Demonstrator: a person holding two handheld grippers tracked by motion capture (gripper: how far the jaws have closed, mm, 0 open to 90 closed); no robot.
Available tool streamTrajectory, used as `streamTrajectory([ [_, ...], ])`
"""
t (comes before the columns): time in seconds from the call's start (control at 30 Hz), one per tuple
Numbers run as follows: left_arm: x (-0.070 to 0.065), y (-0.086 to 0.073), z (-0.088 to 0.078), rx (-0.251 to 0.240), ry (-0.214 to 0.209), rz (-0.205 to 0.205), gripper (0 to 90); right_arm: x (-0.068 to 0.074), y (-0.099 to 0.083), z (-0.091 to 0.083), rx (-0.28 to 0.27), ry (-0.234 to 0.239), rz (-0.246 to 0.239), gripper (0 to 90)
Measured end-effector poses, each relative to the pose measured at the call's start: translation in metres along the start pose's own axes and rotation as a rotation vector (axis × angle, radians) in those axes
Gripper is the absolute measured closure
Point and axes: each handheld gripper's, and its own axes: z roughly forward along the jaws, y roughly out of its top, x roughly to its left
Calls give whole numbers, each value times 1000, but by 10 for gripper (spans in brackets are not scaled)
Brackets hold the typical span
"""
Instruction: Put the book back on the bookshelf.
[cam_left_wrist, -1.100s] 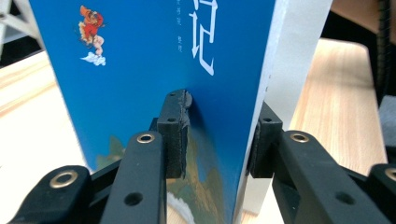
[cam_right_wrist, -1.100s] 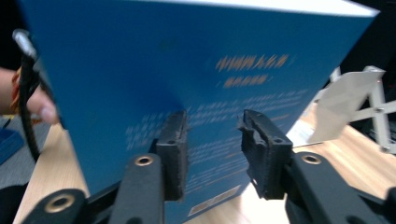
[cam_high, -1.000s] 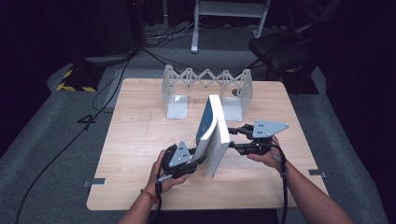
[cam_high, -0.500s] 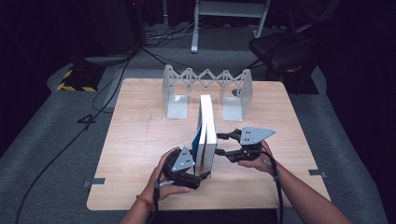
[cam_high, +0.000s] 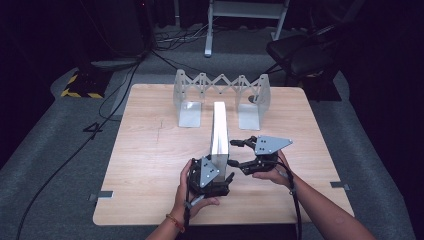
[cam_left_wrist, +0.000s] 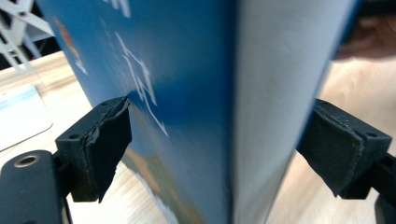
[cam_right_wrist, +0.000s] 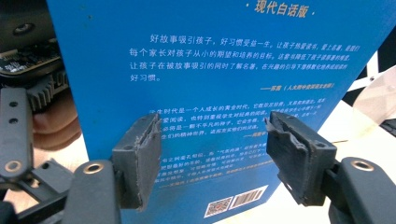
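Note:
A blue-covered book (cam_high: 218, 127) stands upright on its bottom edge in the middle of the wooden table (cam_high: 150, 200), white page edges on top. My left gripper (cam_high: 219, 166) is at the near end of the book (cam_left_wrist: 187, 84). Its jaws have just been opening; the left gripper (cam_left_wrist: 215, 140) now straddles the fore edge, one pad on each cover. My right gripper (cam_high: 234, 153) is just right of the book, apart from it. The right gripper (cam_right_wrist: 212, 154) faces the printed back cover (cam_right_wrist: 210, 70); its jaws have just been opening, with nothing between them.
A metal accordion book rack (cam_high: 220, 87) with two flat feet stands at the back of the table, just beyond the book's far end. A dark chair (cam_high: 310, 50) and cables (cam_high: 125, 95) are on the floor behind. Bare wood lies left and right of the book.
The book has swung from a slanted, tilted pose to upright and square to the table. The left hand shifted slightly toward the near edge. The right jaws stand wider and off the book.

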Motion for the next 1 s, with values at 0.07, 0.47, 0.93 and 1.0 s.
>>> streamTrajectory([
  [0.07, -2, 0, 3, -18, 28, -8, 166, 0, 0, 0, -1, -5, 4, 352],
  [0.47, 4, 0, -3, -9, 60, -29, 398, -2, 1, 2, -18, -51, 35, 364],
  [0.93, 29, -2, 1, -35, -160, -60, 594, -23, -7, -13, 0, -146, 71, 333],
  [1.0, 28, 1, 8, -37, -233, -64, 593, -30, -12, -25, 7, -158, 89, 304],
])
